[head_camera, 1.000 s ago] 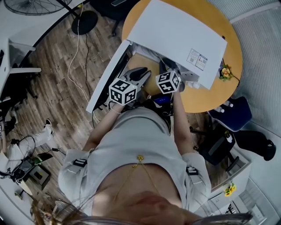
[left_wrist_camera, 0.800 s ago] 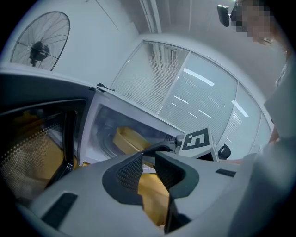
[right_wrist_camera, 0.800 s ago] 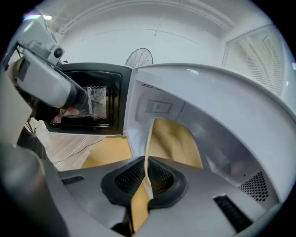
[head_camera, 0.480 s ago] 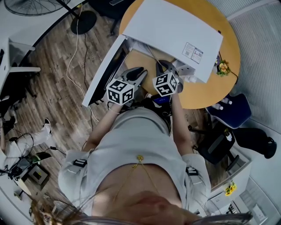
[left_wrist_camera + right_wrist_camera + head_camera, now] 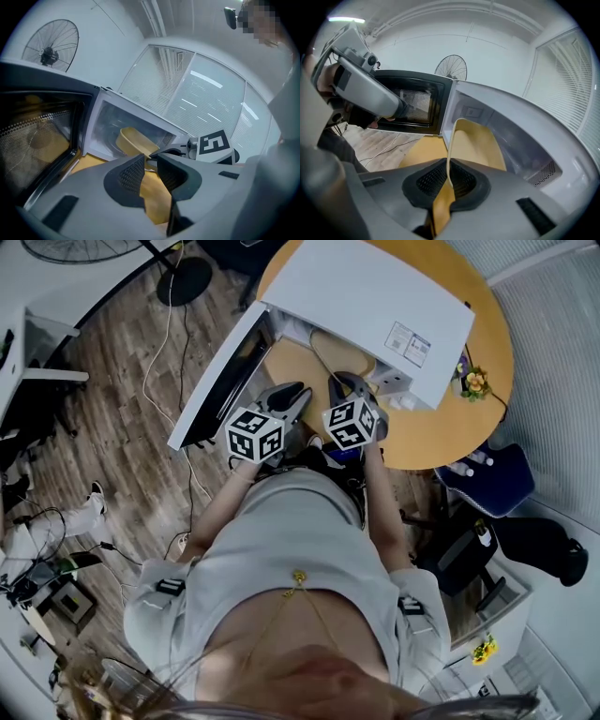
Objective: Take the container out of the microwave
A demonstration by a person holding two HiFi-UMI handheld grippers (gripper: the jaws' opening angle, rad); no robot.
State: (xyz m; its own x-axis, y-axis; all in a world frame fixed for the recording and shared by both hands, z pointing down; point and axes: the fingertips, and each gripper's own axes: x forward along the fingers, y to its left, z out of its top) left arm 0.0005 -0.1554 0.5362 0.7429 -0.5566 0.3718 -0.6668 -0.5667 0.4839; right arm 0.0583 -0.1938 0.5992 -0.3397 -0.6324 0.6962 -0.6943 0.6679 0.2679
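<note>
A white microwave (image 5: pixel 375 296) stands on a round wooden table (image 5: pixel 441 418) with its door (image 5: pixel 220 381) swung open to the left. A tan container (image 5: pixel 476 143) sits tilted at the mouth of the cavity, and it also shows as the container (image 5: pixel 342 348) and the container (image 5: pixel 133 143). My right gripper (image 5: pixel 447 180) is shut on its near rim, which runs thin between the pads. My left gripper (image 5: pixel 150 164) hovers in front of the opening beside the door (image 5: pixel 37 140), jaws apart with nothing between them. In the head view the left gripper (image 5: pixel 298 395) and right gripper (image 5: pixel 342 390) are side by side.
The open door (image 5: pixel 415 105) reaches out over the wooden floor on the left. A standing fan (image 5: pixel 450 68) is behind it. A small flower pot (image 5: pixel 475 382) sits at the table's right edge, and a dark chair (image 5: pixel 487 479) stands beyond it. Cables trail on the floor.
Both grippers have drawn back a little from the microwave toward the person. The container has come with the right gripper to the front of the cavity.
</note>
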